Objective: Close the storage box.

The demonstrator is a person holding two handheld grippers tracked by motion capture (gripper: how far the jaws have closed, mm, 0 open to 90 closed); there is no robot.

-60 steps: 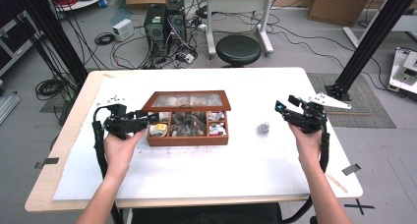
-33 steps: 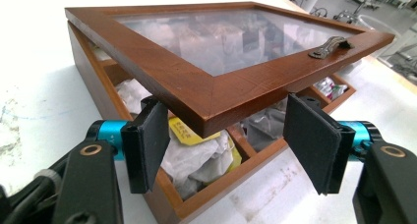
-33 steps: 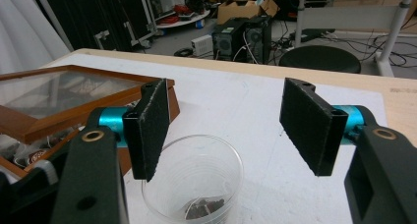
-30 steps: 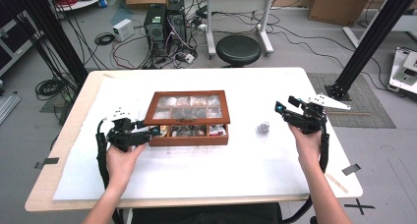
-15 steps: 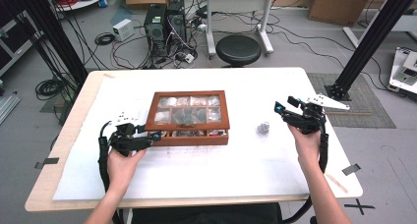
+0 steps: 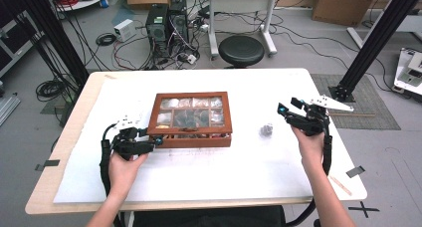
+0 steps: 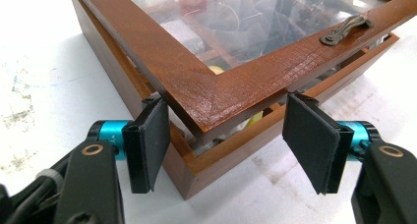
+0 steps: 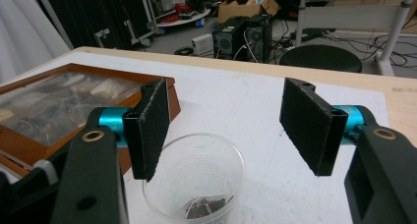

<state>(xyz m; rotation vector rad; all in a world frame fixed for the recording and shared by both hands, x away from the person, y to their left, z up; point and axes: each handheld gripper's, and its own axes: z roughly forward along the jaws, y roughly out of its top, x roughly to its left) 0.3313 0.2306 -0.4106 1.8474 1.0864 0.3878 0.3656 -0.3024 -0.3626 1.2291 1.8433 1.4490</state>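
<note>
From the left gripper (image 7: 227, 140) view we see its fingers apart astride the glass-lidded brown wooden box's (image 7: 206, 94) raised corner; the right gripper's (image 8: 228, 130) fingers gape above a clear plastic cup (image 8: 196, 182).

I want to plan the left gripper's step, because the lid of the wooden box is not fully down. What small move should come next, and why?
Probably ease the left gripper down so the glass lid settles onto the wooden box. Its open jaws straddle the lid's front corner, which sits slightly above the base, a gap showing beneath. The right gripper hangs open over the plastic cup.
</note>
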